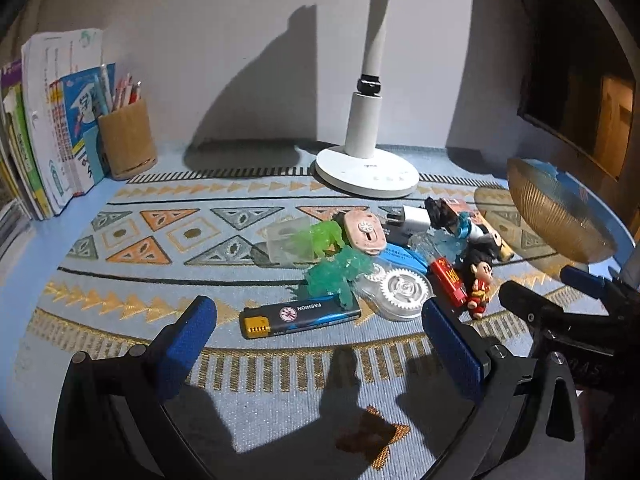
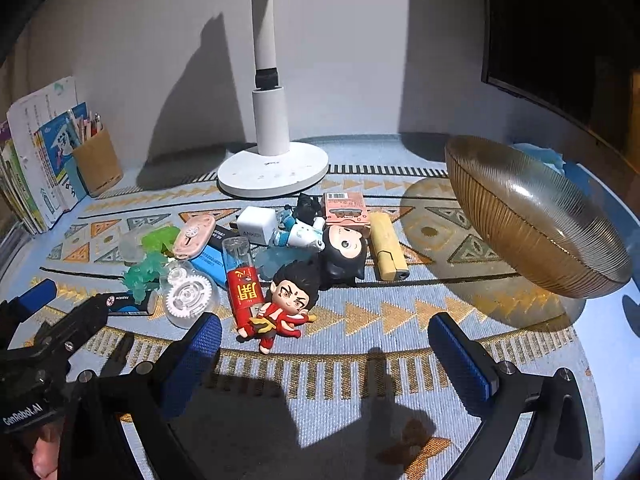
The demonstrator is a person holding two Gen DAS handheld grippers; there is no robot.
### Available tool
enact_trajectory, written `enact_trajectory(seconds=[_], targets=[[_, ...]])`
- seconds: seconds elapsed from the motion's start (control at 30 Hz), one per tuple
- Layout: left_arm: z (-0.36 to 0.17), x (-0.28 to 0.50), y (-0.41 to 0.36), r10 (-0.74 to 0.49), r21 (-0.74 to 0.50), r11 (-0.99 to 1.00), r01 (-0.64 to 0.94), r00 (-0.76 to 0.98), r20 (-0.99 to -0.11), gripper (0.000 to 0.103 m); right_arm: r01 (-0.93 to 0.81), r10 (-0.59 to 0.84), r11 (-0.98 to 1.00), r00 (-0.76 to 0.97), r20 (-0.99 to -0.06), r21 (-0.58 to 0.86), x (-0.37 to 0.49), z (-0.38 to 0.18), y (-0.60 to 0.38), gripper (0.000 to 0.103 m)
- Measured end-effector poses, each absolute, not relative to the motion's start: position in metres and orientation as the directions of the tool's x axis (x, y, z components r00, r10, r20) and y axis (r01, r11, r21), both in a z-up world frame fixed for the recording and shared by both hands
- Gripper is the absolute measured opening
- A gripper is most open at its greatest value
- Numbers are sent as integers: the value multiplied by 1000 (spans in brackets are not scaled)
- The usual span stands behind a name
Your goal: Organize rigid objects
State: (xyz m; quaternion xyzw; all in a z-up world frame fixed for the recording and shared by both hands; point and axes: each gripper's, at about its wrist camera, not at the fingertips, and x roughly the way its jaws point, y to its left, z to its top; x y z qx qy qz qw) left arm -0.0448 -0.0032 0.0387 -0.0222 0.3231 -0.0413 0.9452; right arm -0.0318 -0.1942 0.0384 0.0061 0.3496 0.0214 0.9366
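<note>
The patterned mat (image 2: 360, 312) fills the lower two thirds of both views, with the white lamp base (image 2: 273, 170) at upper centre. At the right of the right wrist view, the ribbed amber bowl (image 2: 532, 216) sits tipped on its side, its mouth facing the pile; it looks like the likely receptacle.

The clutter lies mid-frame, left of the bowl: the black-haired figurine (image 2: 286, 312) nearest, touching the red lighter (image 2: 245, 292), with the yellow lighter (image 2: 387, 250) behind to the right. In the left wrist view, the blue lighter (image 1: 300, 316) lies alone at lower centre.

Both tongs hang spread wide and empty: the right gripper (image 2: 324, 354) just below the figurine, the left gripper (image 1: 320, 344) just below the blue lighter.

Each should probably take its nearest piece, closing across the narrow width so neighbours stay undisturbed.
</note>
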Motion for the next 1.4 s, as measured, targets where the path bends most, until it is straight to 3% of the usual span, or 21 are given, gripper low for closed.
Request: enact_trajectory(seconds=[1.4], targets=[[38, -41, -6, -54, -39, 999, 38, 776, -628, 102, 4, -1, 1000, 767, -641, 4, -38, 40, -194, 103]])
